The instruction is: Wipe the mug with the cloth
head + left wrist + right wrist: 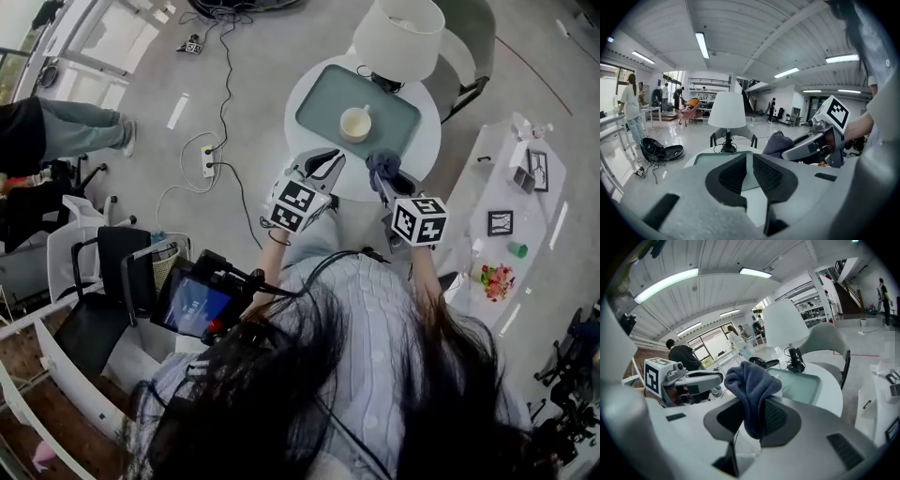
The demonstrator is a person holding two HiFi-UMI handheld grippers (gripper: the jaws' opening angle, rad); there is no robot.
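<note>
1. Left gripper (326,161) has its jaws drawn almost together, with only a thin slit between the pads and nothing in it; it hangs over the near edge of the round table (431,141)
2. Ahead of both grippers and between their lines, the mug (355,123) stands upright on the green tray (323,98), apart from either
3. Right gripper (384,178), near the left one's right side, is clamped on the blue cloth (752,385), which bunches above its jaws and hangs down between them

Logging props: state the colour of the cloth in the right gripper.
Dark blue-grey cloth, clearest in the right gripper view.
</note>
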